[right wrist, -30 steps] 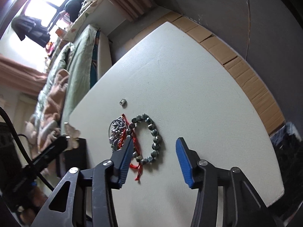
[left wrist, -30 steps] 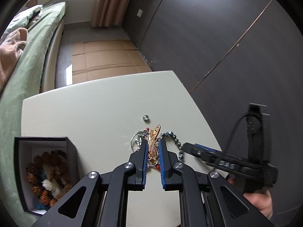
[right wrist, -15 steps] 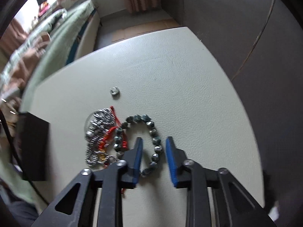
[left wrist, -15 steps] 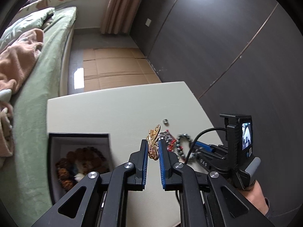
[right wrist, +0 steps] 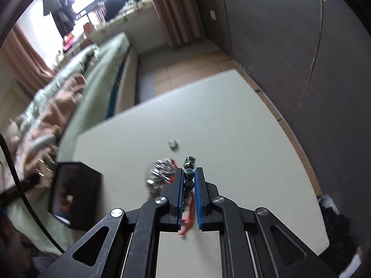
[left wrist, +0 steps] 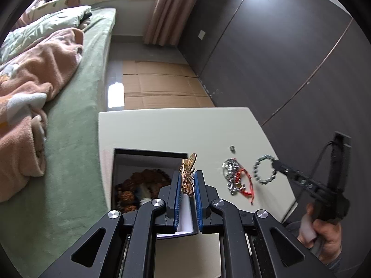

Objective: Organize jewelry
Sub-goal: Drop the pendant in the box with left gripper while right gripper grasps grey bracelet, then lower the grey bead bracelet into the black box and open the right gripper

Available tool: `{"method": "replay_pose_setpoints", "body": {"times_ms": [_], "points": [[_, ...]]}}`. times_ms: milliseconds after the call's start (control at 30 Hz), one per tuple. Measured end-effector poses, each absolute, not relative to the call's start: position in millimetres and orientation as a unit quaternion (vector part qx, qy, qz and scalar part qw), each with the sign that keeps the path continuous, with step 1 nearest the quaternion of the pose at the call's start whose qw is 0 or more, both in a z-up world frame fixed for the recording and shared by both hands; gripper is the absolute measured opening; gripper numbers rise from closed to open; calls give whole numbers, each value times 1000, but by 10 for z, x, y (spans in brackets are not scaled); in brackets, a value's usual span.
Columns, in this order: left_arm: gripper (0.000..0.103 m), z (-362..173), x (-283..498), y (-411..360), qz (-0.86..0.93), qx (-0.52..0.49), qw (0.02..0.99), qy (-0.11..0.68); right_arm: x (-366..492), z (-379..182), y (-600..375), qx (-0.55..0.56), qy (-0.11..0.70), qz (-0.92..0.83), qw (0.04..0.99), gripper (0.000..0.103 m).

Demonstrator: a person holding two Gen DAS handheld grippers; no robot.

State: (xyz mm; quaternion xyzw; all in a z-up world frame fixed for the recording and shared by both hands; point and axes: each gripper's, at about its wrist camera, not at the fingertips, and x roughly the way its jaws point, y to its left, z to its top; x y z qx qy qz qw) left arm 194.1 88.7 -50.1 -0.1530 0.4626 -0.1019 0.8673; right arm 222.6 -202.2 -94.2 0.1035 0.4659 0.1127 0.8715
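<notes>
The gold butterfly brooch [left wrist: 188, 176], thin metal with openwork wings, stands upright between the blue ribbed pads of the left gripper [left wrist: 187, 183], which is closed on it, above the near right corner of the black box [left wrist: 148, 152]. The box is square with a pale lining, and inside lies a bracelet of rough brown beads [left wrist: 139, 185]. The right gripper [right wrist: 189, 180] is clamped on the dark bead bracelet [right wrist: 189, 178], a ring of round, faceted grey-green beads; its jaws have just been closing, with the beads between them. In the left view this ring hangs from the fingertips, lifted off the table [left wrist: 185, 129]. On the table's matte cream surface beside it lie a shiny silver chain bracelet [left wrist: 229, 173] tangled with a red cord [left wrist: 245, 185], and, a little apart, a small silver ring [left wrist: 232, 148]. A person's hand [left wrist: 324, 231] grips the black handle. Beyond the table are a green bed cover [left wrist: 76, 139] and flat cardboard [left wrist: 160, 88] on the floor.
</notes>
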Motion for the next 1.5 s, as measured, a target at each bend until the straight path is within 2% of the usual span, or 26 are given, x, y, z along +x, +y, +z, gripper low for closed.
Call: {"method": "replay_pose_setpoints", "body": {"times_ms": [233, 300, 367, 433, 667, 1000, 1267, 1367, 1433, 1500], "points": [[12, -546, 1952, 1010, -94, -167, 862, 470, 2116, -806, -1870, 124, 446, 147, 874, 11], [21, -598, 1970, 1047, -84, -168, 856, 483, 2136, -791, -1756, 126, 443, 157, 873, 11], [49, -642, 1989, 1101, -72, -175, 851, 490, 2157, -782, -1666, 127, 441, 166, 873, 11], [59, -629, 1972, 1146, -71, -186, 853, 483, 2169, -756, -1568, 136, 436, 187, 870, 11], [59, -554, 1934, 1242, -58, -190, 861, 468, 2120, -648, -1200, 162, 410, 273, 855, 11], [60, -532, 1909, 1366, -46, -196, 863, 464, 2158, -674, -676, 163, 417, 332, 830, 11], [78, -529, 1863, 1464, -41, -204, 864, 458, 2219, -773, -421, 145, 441, 340, 818, 11], [81, -530, 1858, 1480, -40, -206, 865, 455, 2251, -846, -417, 151, 464, 345, 802, 22], [81, -534, 1864, 1478, -40, -206, 866, 455, 2229, -827, -502, 156, 456, 332, 810, 38], [81, -534, 1871, 1469, -42, -208, 865, 455, 2217, -784, -631, 168, 448, 324, 816, 41]]}}
